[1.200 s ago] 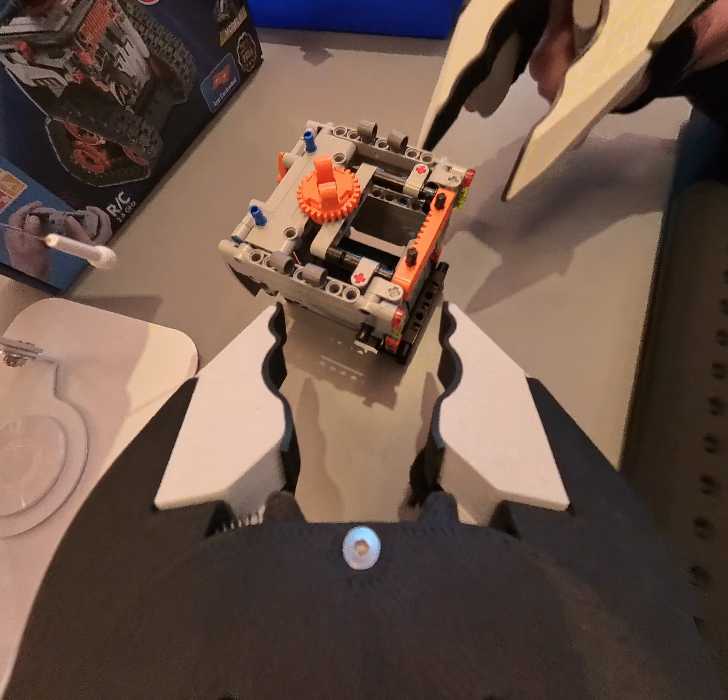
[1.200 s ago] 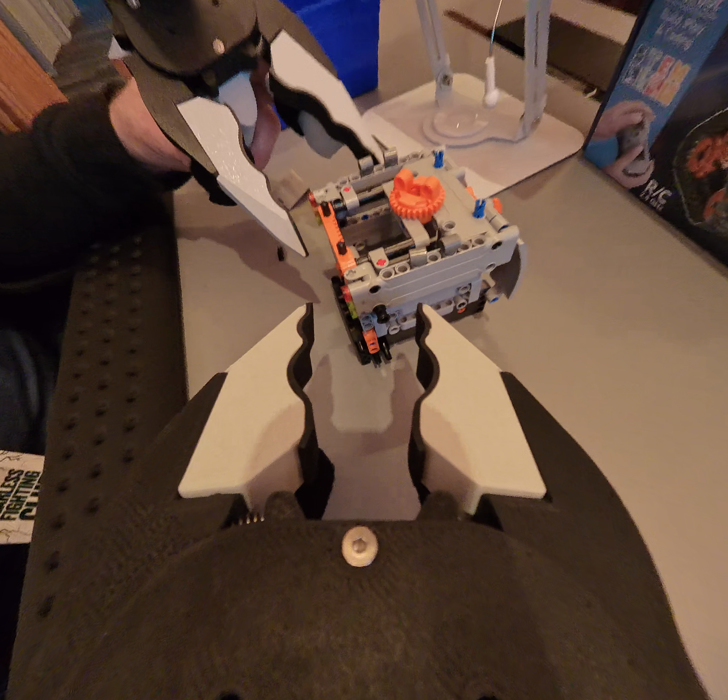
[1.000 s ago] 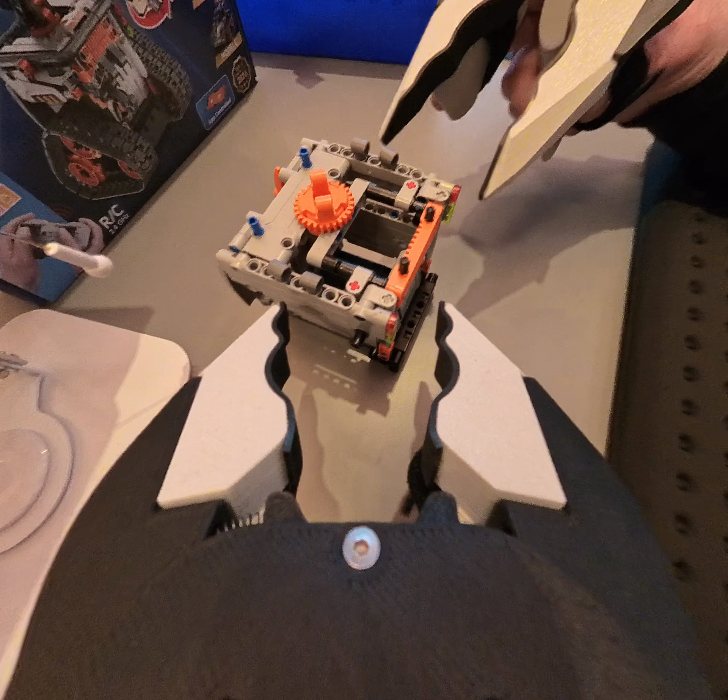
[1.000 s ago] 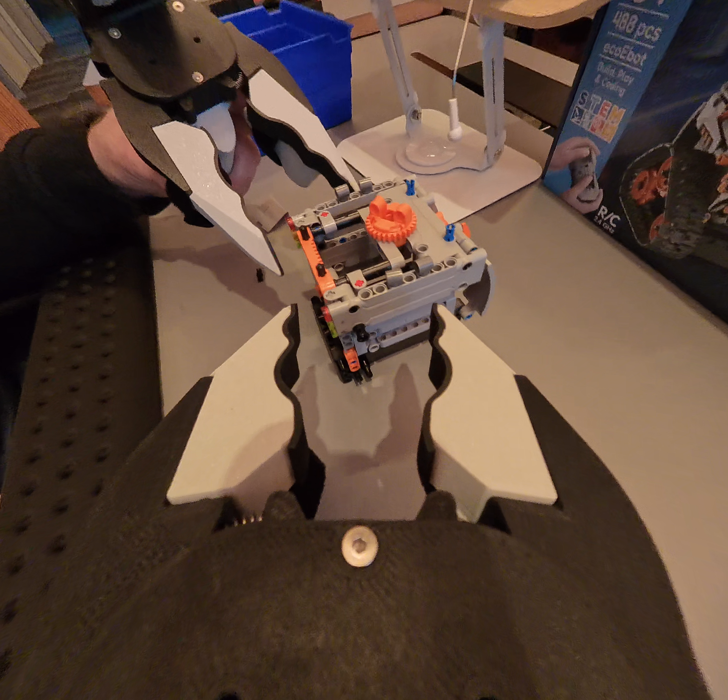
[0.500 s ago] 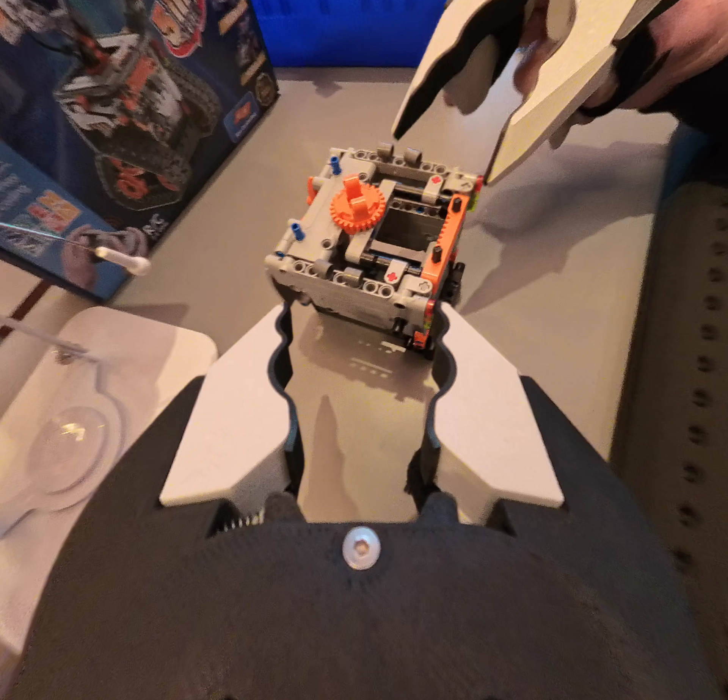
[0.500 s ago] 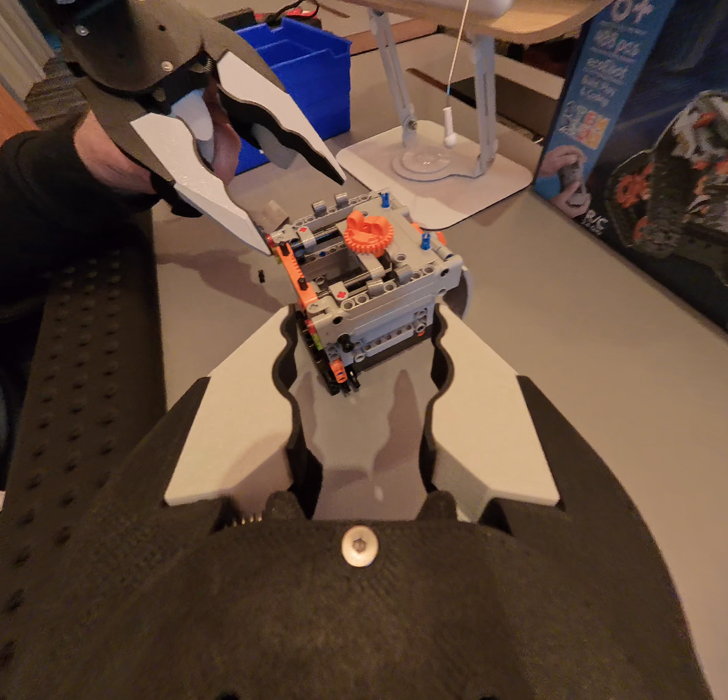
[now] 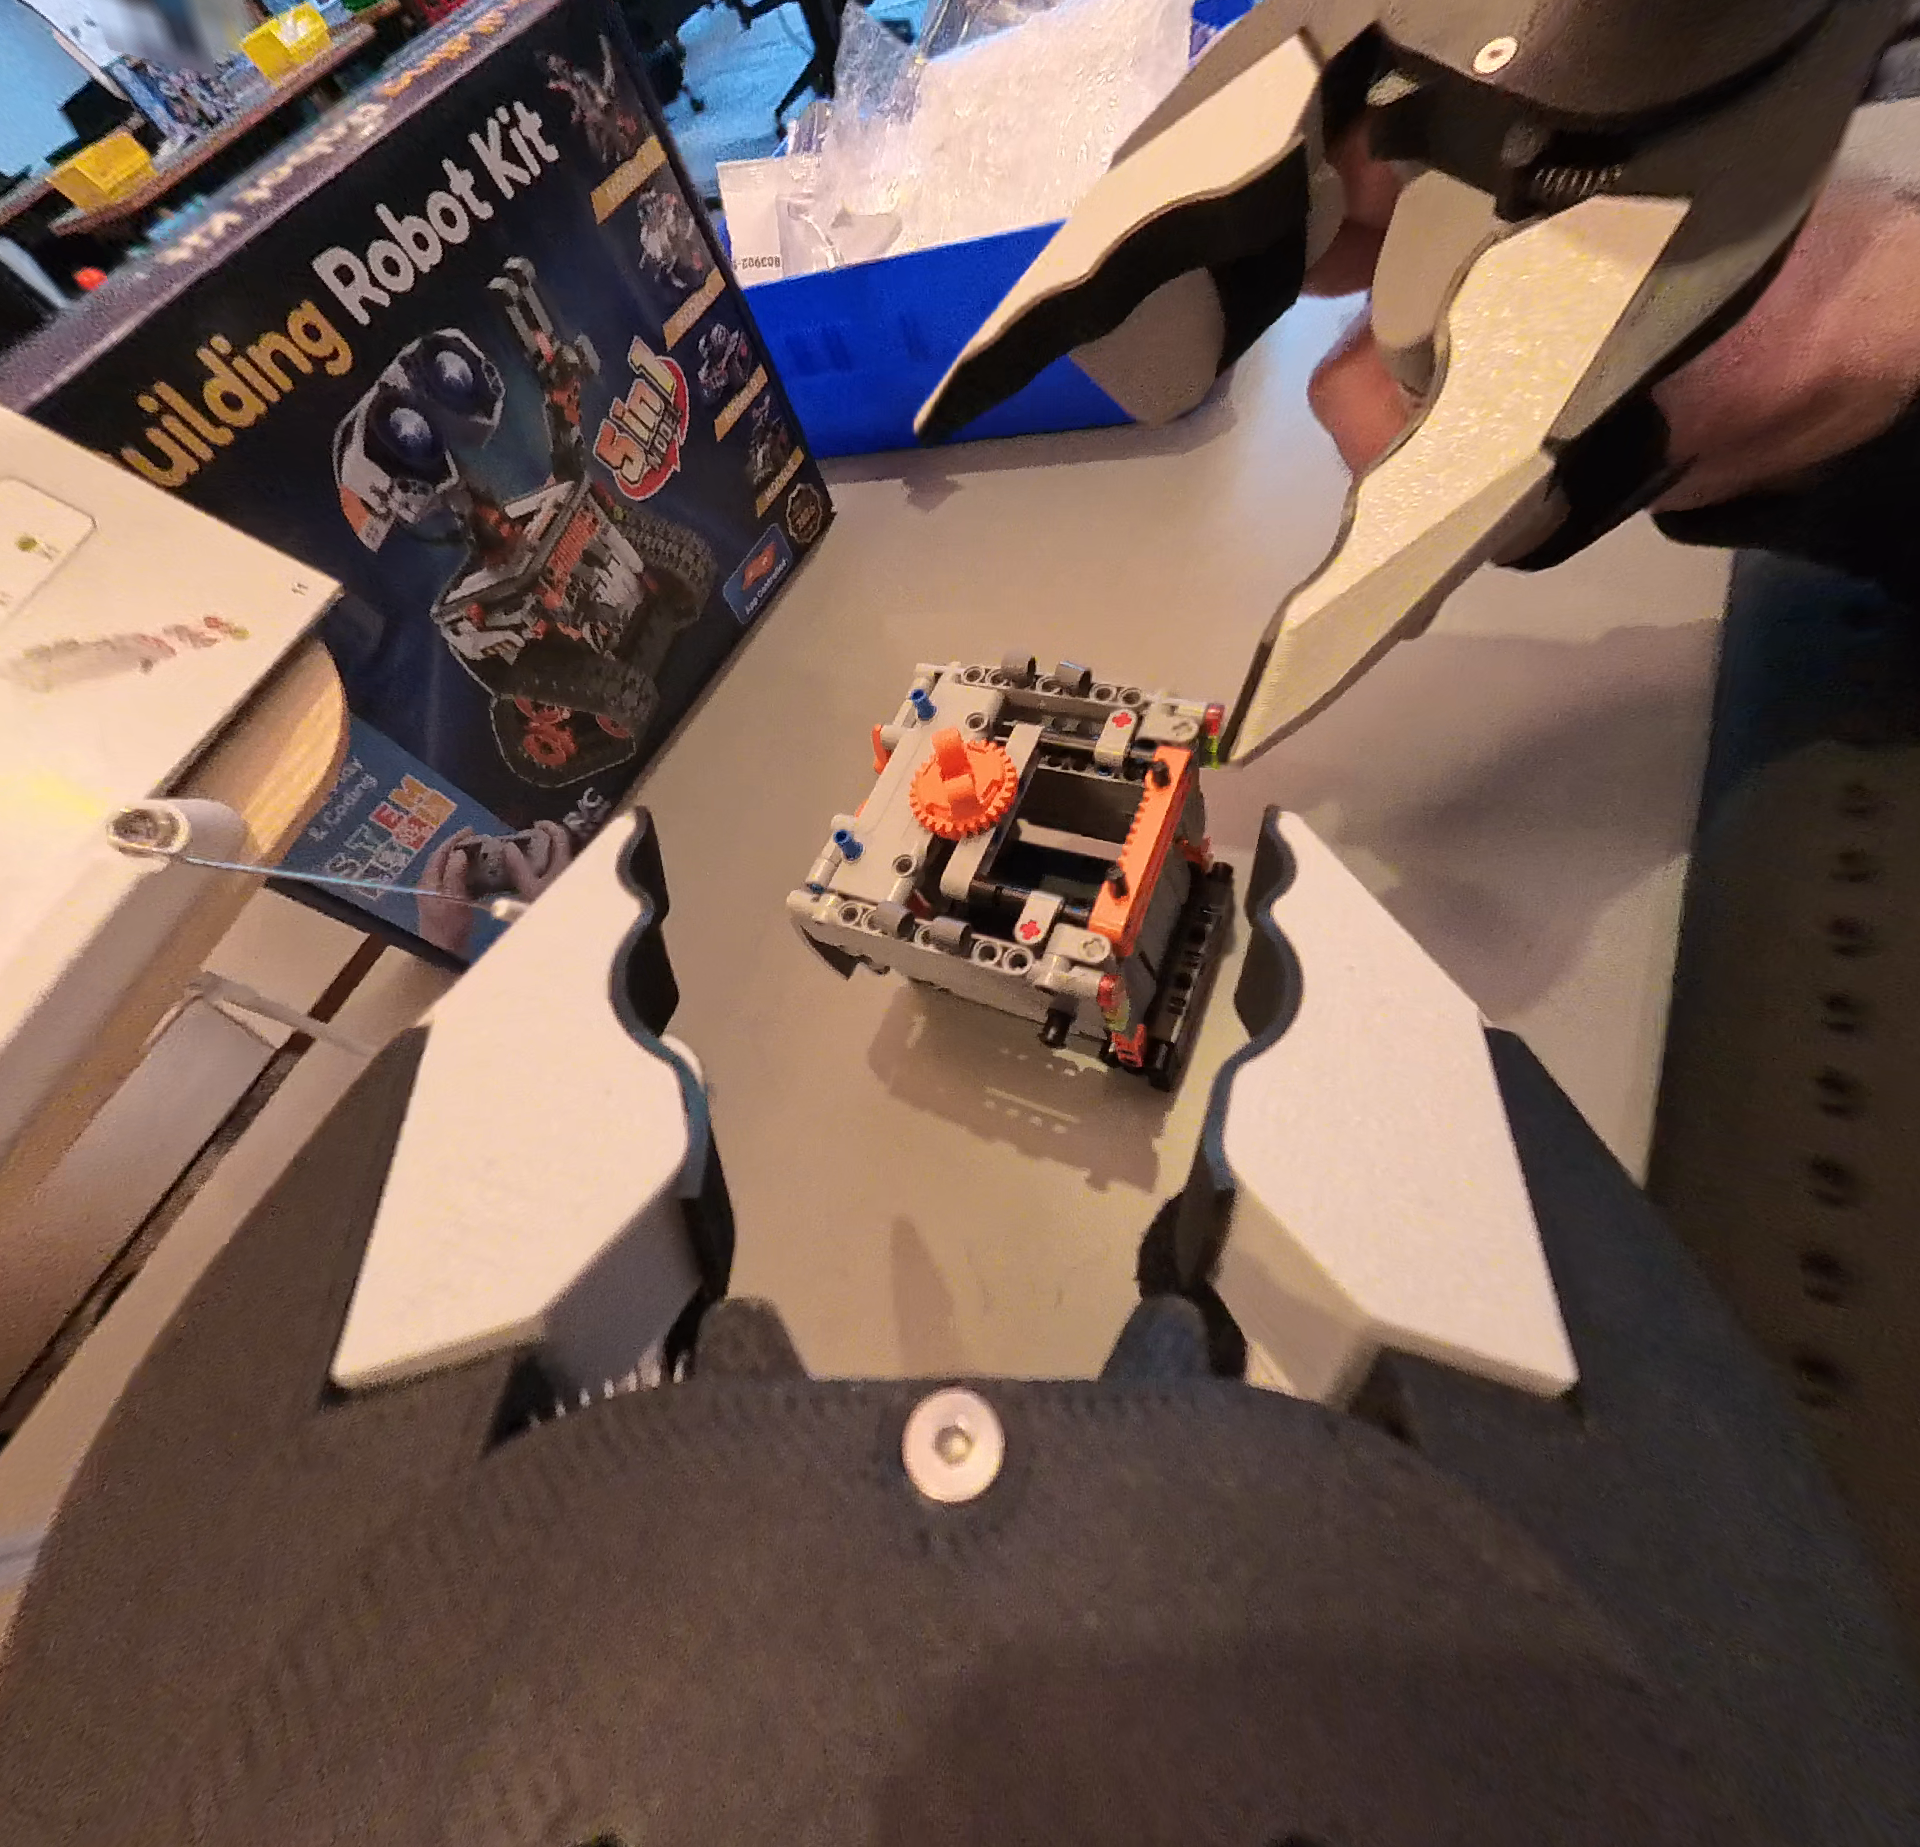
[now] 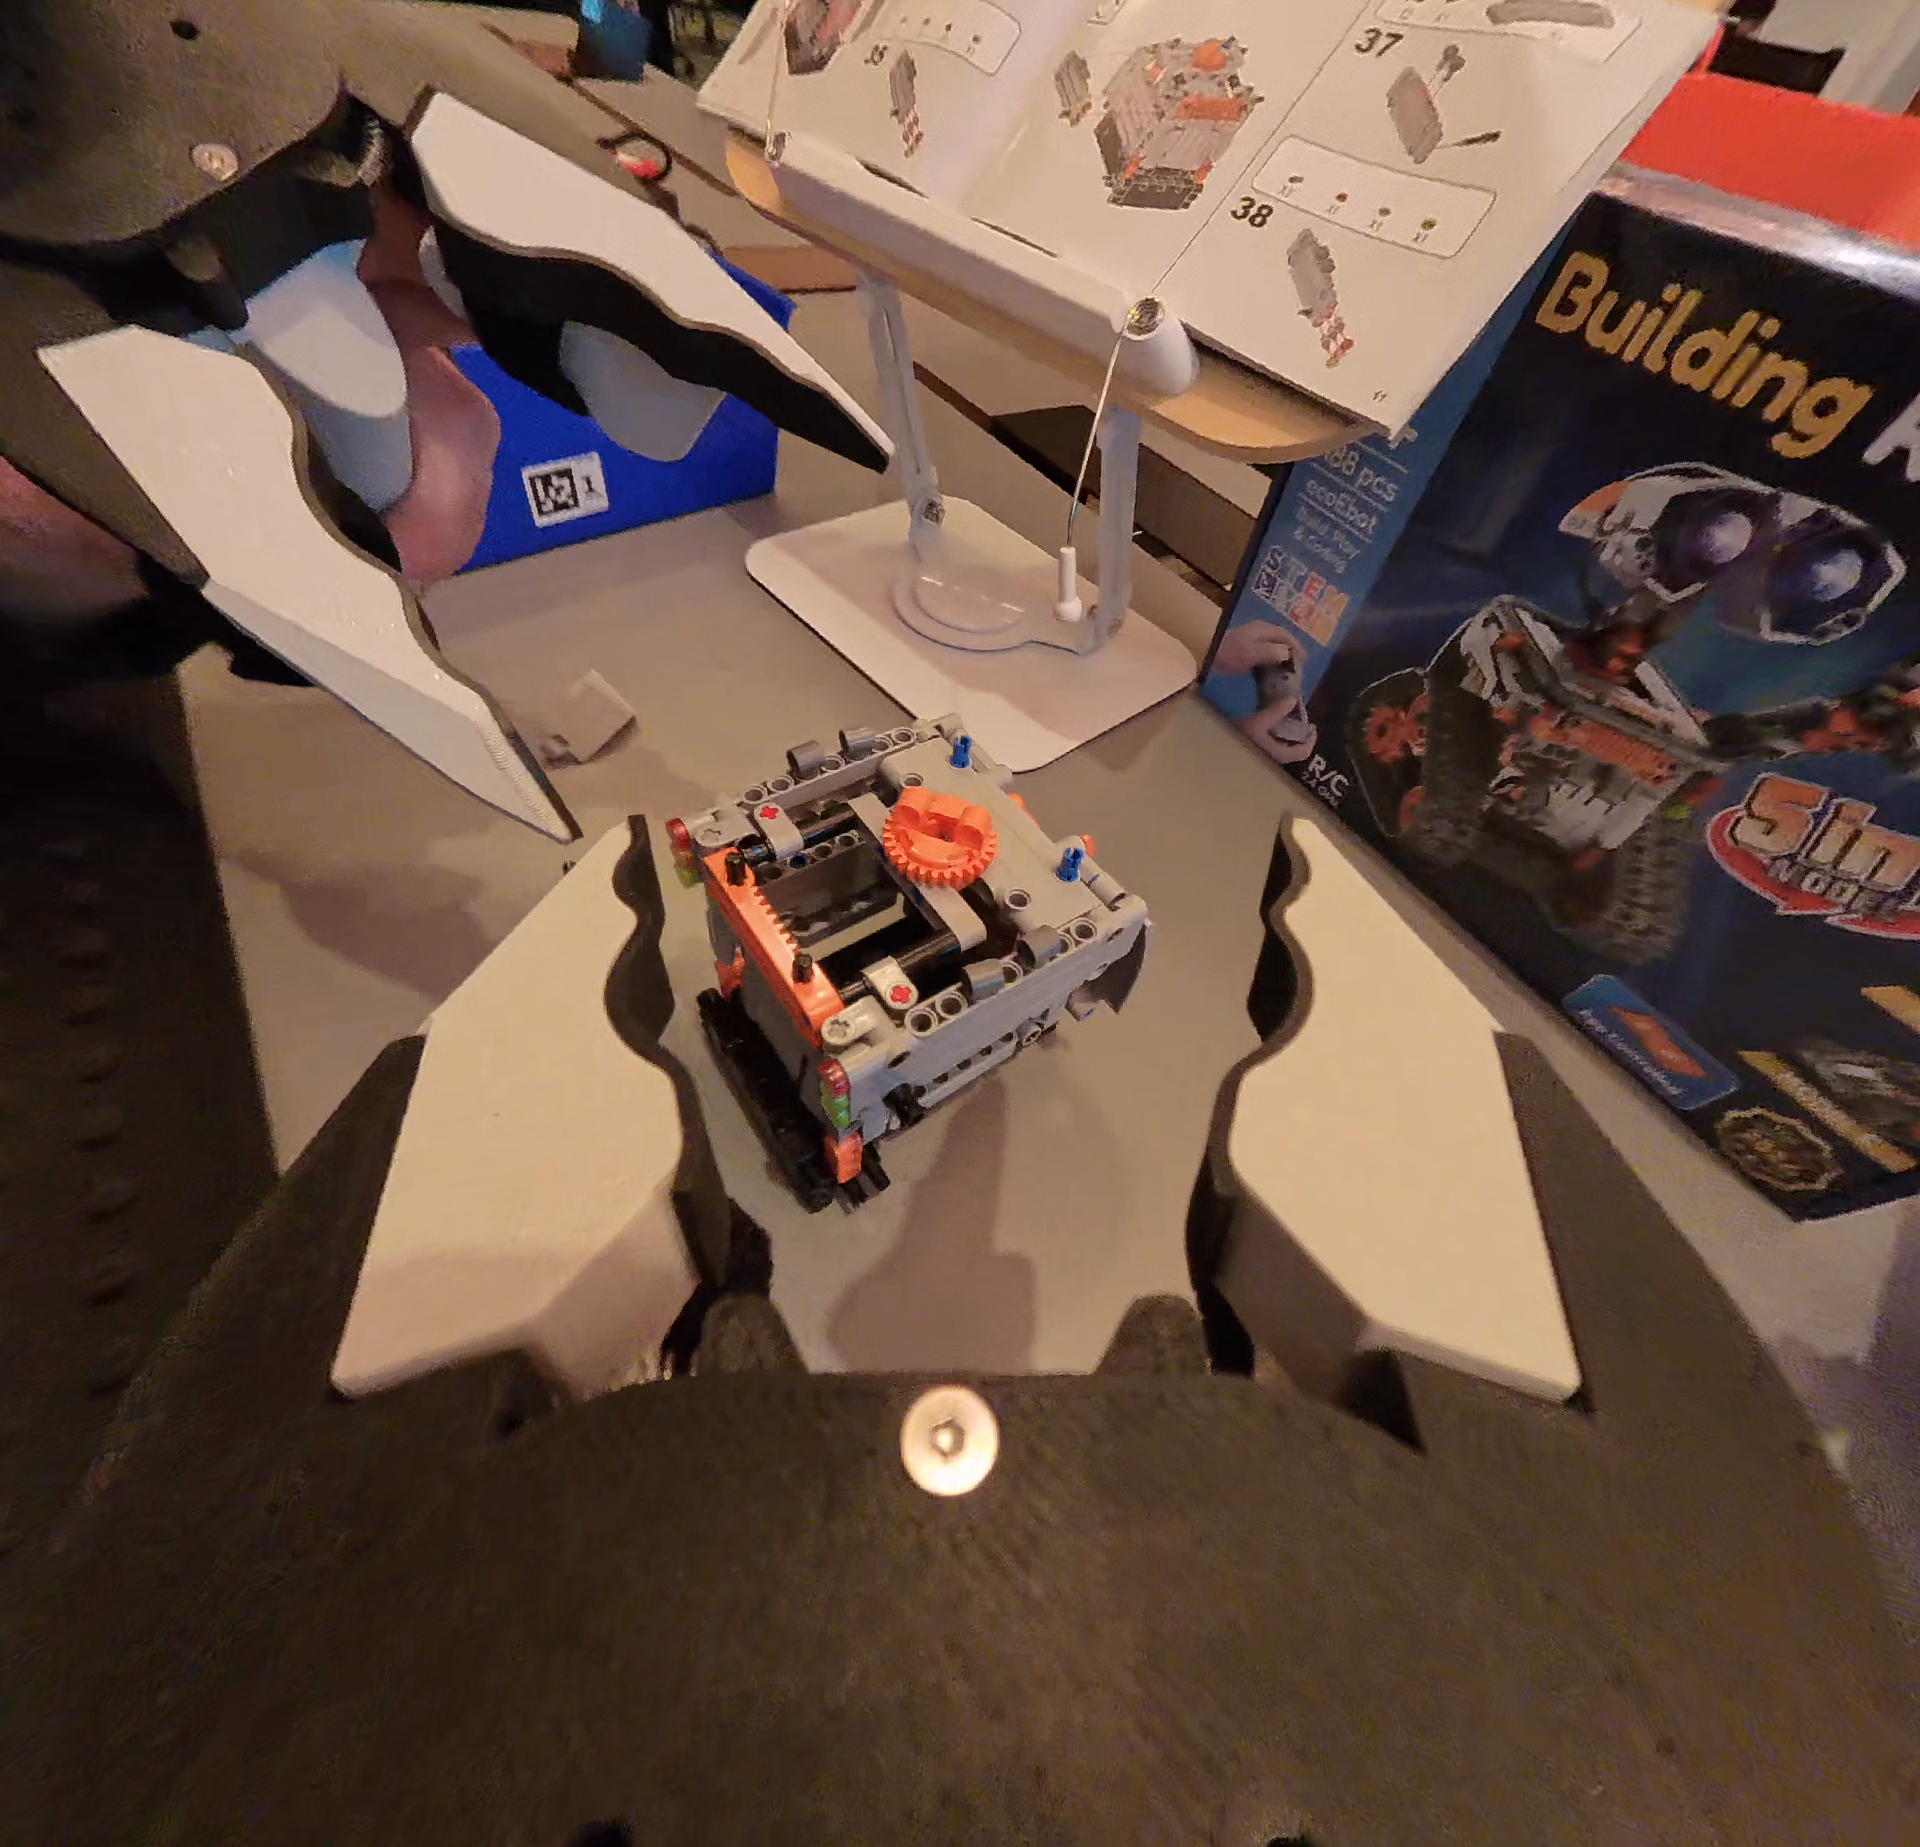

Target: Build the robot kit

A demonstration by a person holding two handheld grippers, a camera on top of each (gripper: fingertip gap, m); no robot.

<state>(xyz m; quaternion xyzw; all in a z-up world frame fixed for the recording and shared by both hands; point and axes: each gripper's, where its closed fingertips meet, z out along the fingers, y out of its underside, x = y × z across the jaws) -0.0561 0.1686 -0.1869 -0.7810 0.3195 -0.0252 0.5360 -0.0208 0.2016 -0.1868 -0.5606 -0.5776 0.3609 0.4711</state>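
Both grippers hang wide open over the grey tabletop (image 7: 1039,571), nothing held in either one. Dead centre sits the boxy grey-and-black brick-built model (image 7: 1013,878), resting on the tabletop, an orange toothed gear wheel (image 7: 961,784) on its top face and an orange toothed rail (image 7: 1143,852) along one edge.

In the left wrist view, the left gripper (image 7: 951,924) frames the model between its pale fingers, touching nothing; the model lies closer to the finger at 3 o'clock. In at 1 o'clock comes the right gripper (image 7: 1091,571), one fingertip right by the model's far corner; touching or not, I cannot tell.

Switch to the right wrist view: the right gripper (image 8: 956,924) straddles the model (image 8: 904,956) with clear gaps on both sides, while the left gripper (image 8: 717,644) hangs at 10 o'clock, spread apart. A small grey loose piece (image 8: 577,717) lies on the tabletop just beyond it.

Around the edges: a dark blue printed cardboard kit box (image 8: 1662,706) at 3 o'clock, a white stand holding an open instruction booklet (image 8: 1195,104) at 12, and a blue plastic bin (image 8: 623,478) at 11.
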